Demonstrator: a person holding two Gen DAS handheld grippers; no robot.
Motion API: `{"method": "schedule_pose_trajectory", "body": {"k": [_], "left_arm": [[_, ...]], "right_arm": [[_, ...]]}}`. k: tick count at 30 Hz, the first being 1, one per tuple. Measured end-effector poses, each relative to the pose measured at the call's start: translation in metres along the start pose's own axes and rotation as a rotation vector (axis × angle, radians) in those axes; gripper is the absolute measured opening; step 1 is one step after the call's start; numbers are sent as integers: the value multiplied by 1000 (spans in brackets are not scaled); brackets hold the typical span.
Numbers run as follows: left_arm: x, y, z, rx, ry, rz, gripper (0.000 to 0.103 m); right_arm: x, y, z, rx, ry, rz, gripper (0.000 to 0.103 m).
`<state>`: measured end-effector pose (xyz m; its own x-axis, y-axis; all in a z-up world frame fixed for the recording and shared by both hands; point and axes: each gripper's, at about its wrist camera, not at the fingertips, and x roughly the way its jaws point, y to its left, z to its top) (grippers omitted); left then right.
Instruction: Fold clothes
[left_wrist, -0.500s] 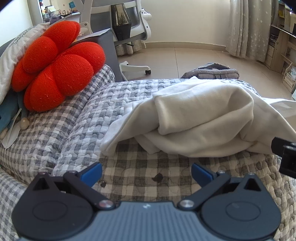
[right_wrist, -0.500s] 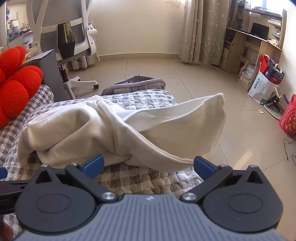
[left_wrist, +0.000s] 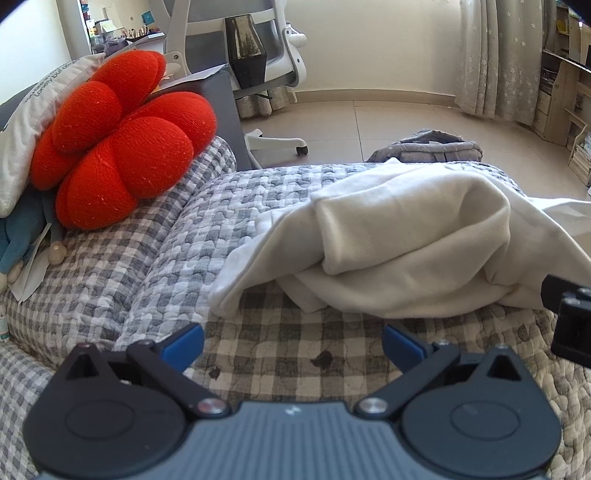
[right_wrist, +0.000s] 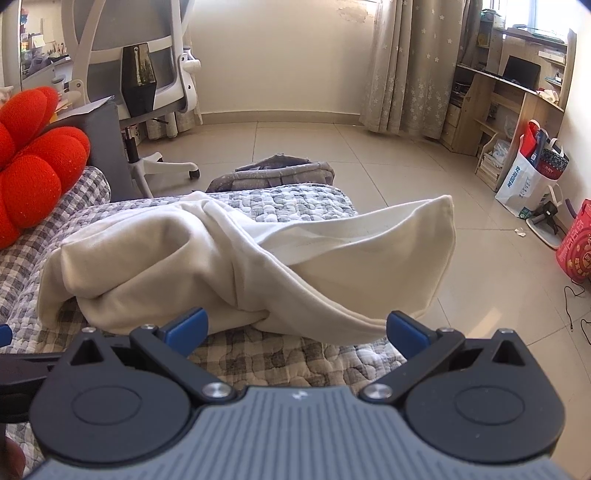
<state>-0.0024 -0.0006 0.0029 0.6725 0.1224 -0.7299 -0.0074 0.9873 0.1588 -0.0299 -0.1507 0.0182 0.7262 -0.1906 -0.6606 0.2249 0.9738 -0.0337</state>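
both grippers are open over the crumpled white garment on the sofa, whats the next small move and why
Probably ease the right gripper forward onto the near edge of the white garment and close on it. Both it and the left gripper stand open and empty, short of the cloth, which lies bunched on the checked sofa cover and needs spreading first.

A cream garment (left_wrist: 406, 236) lies on a grey-and-white checked cover (left_wrist: 177, 258); the flower-shaped cushion (left_wrist: 122, 136) is bright red.

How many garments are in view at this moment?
2: a cream garment crumpled on the checkered sofa cover, and a grey garment beyond the sofa's far edge. Others may be hidden.
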Motion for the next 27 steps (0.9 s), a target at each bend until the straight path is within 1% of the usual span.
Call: {"method": "schedule_pose_trajectory", "body": {"k": [9,27], "left_arm": [[-2,6,1,-20,-11,-2,103],[0,11,1,-27,-4,-1,103]], "right_arm": [[2,4,1,-7,5,-4,103],[7,13,2,-3,2,3,103]]}}
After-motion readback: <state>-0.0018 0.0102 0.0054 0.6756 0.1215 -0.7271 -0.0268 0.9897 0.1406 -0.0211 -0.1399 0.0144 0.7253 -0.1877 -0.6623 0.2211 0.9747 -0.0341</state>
